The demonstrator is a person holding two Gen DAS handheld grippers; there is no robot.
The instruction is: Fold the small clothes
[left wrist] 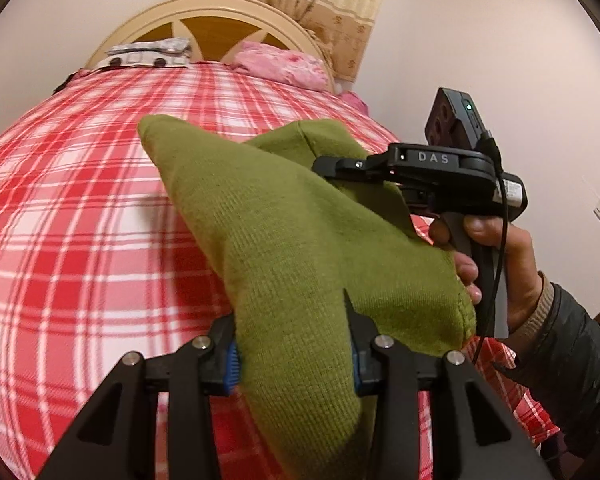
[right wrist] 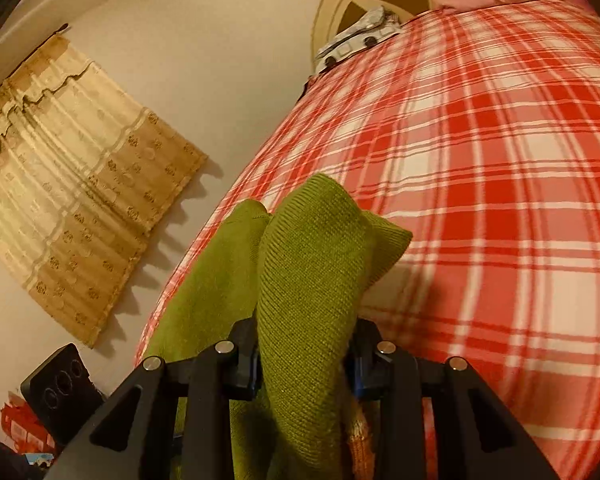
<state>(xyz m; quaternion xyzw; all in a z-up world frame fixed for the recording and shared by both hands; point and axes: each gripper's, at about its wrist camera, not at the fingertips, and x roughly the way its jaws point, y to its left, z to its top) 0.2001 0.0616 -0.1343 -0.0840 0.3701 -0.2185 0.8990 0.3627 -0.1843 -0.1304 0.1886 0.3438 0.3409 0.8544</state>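
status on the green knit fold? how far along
Done: both grippers have hold of the green knit garment. In hand: left gripper and right gripper hold it bunched, apparently above the plaid bedspread. Left: no flat fold visible yet; laying it down and folding remain.

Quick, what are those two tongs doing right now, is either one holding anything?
Left tongs: closed on the green knit garment, lifted above the plaid bed cover.
Right tongs: closed on the same green garment.

red-plaid bed (left wrist: 80, 208) bearing pink pillow (left wrist: 280, 65), patterned bundle (left wrist: 148, 54).
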